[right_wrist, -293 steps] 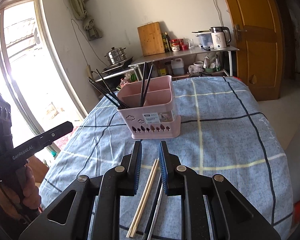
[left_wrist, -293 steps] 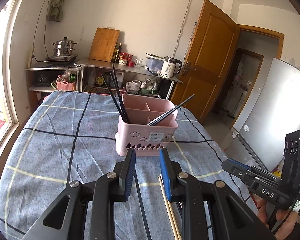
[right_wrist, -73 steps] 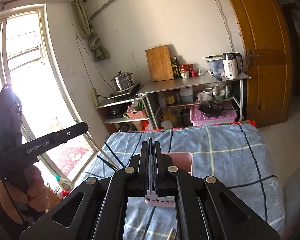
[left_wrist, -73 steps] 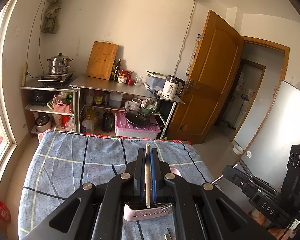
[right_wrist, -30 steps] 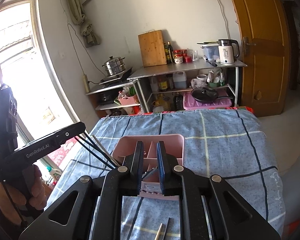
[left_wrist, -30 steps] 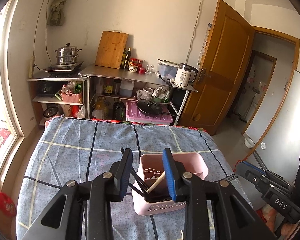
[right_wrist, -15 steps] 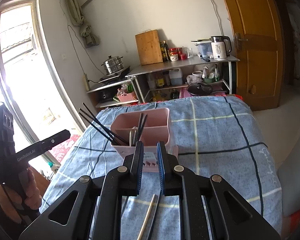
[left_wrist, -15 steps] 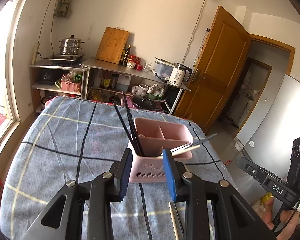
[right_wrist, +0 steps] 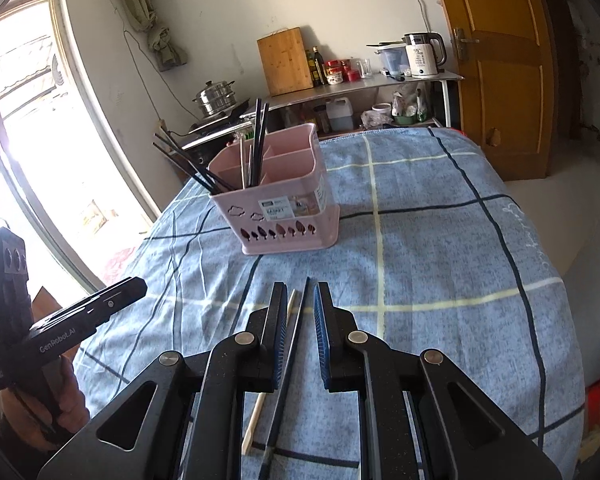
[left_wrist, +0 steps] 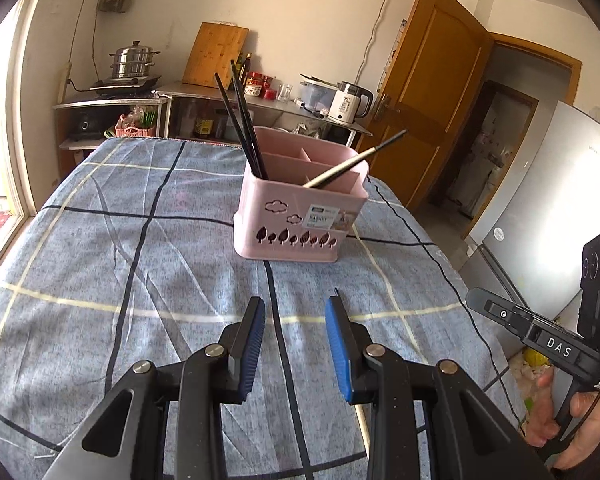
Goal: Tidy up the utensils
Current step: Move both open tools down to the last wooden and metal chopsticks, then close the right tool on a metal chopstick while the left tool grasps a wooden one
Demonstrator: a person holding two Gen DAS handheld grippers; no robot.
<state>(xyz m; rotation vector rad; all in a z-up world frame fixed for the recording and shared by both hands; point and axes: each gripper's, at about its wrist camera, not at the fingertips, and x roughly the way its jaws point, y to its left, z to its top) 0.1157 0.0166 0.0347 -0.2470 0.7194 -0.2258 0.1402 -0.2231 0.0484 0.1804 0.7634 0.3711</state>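
A pink utensil basket (left_wrist: 300, 208) (right_wrist: 284, 204) stands on the blue checked tablecloth (left_wrist: 140, 260) and holds several black chopsticks (left_wrist: 240, 120) and a pale one (left_wrist: 340, 170). My left gripper (left_wrist: 294, 306) is open and empty, low over the cloth in front of the basket. My right gripper (right_wrist: 300, 292) is open, its fingers on either side of a dark chopstick (right_wrist: 290, 352) lying on the cloth, with a wooden chopstick (right_wrist: 270, 372) just left of it.
The table's right edge (right_wrist: 560, 280) drops off toward a wooden door (right_wrist: 500, 60). A shelf with a kettle (left_wrist: 350, 102), a cutting board and a steamer pot stands behind the table. A window is at the left.
Both grippers let go of their chopsticks into the basket, then pulled back and down toward the near part of the table. The right one now straddles the chopsticks lying there.
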